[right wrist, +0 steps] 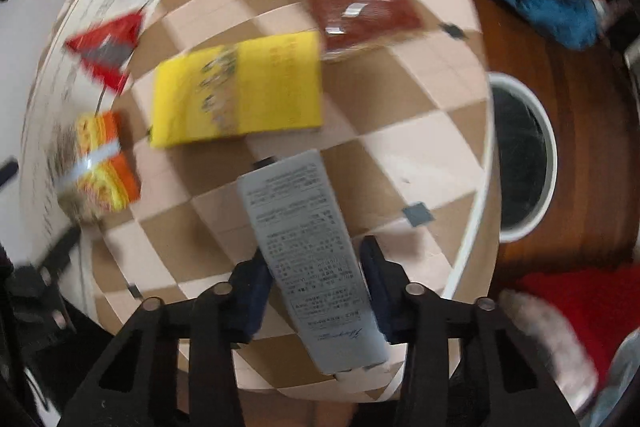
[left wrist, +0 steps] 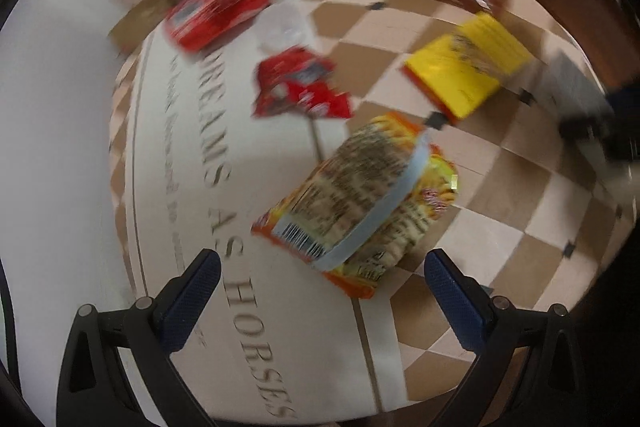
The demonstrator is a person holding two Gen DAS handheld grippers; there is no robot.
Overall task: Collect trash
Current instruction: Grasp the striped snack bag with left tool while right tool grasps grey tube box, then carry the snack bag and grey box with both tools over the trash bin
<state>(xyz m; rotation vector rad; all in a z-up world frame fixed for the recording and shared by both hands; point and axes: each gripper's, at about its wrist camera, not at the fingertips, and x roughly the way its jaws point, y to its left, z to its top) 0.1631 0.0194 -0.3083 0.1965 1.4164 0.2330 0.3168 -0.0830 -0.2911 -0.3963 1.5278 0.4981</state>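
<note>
the grey tube (right wrist: 308,259) lies on the checkered cloth (right wrist: 420,155) between the right gripper (right wrist: 314,291), whose jaws are narrowed around it; firm contact cannot be confirmed. a skewed pinch could let it slip. the left gripper (left wrist: 322,279) is spread above the noodle packet (left wrist: 360,195).

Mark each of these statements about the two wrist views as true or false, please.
1. The right gripper has a grey printed tube between its fingers. True.
2. The left gripper is shut on the orange-yellow noodle packet. False: it is open, and the packet lies ahead of it.
3. A flat yellow packet lies on the checkered tablecloth. True.
4. The white-rimmed round bin stands on the table. False: it is beyond the table's edge, on the brown floor.
</note>
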